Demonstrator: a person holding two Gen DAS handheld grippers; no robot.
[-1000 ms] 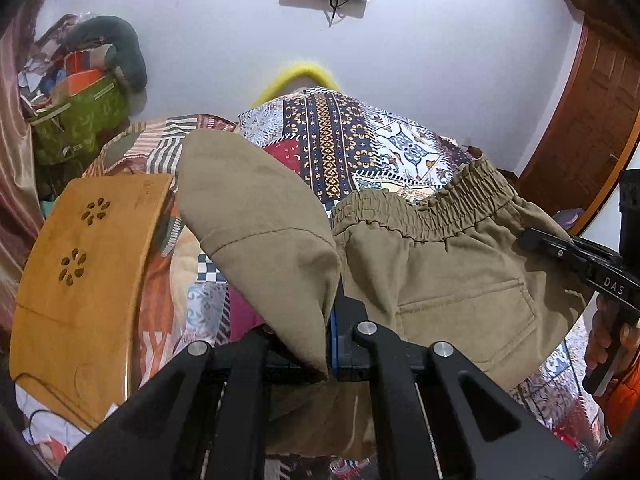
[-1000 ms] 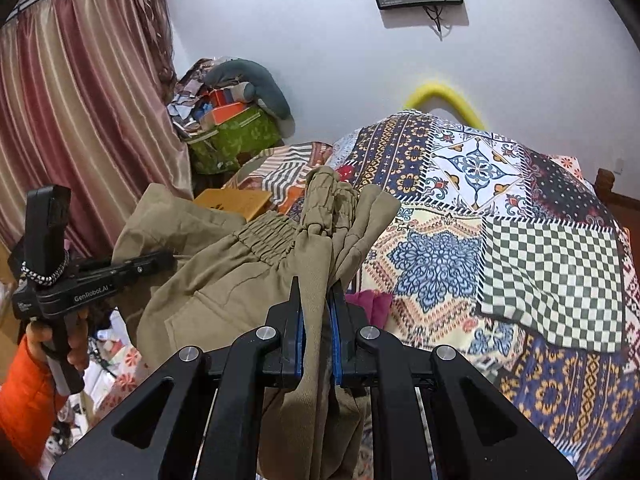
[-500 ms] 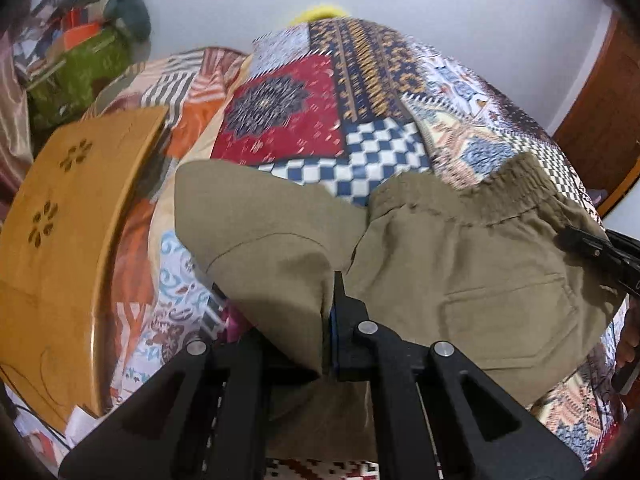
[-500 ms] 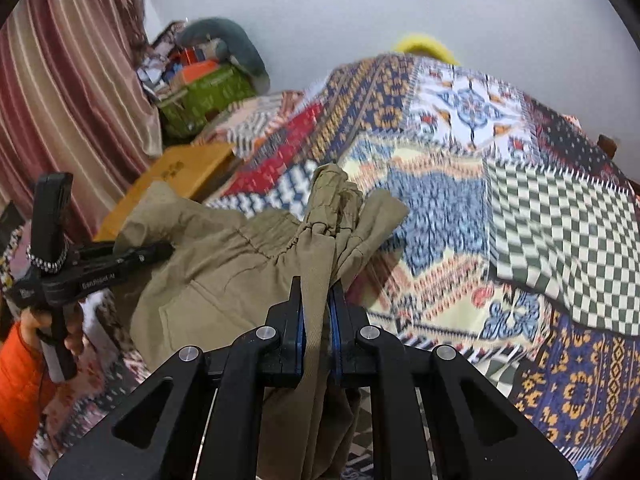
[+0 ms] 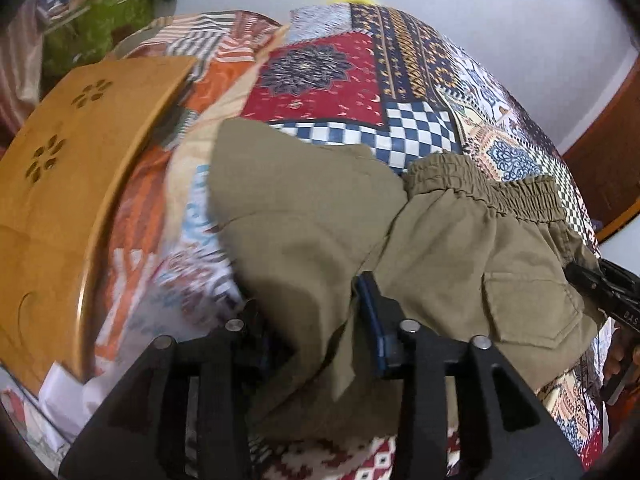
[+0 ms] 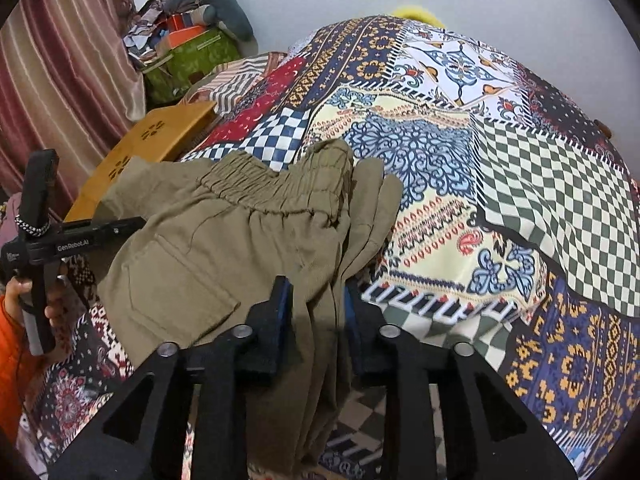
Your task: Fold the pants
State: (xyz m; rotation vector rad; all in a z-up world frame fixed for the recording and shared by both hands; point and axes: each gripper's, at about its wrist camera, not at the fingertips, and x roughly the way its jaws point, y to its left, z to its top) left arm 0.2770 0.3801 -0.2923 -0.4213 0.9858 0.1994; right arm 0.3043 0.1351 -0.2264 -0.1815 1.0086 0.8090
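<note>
Fingers (image 5: 362,308) of both grippers spread, pants (image 5: 460,248) loose between them on the bed (image 6: 500,200); the fold could slump open.

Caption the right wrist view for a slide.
Right gripper open around khaki pants lying on a patchwork bedspread.

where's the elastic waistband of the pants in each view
Left wrist: elastic waistband sits right of centre, running toward the right edge.
Right wrist: waistband sits left of centre, above the gripper.
Shared landmark: the wooden board with flower cutouts, at left in both views.
</note>
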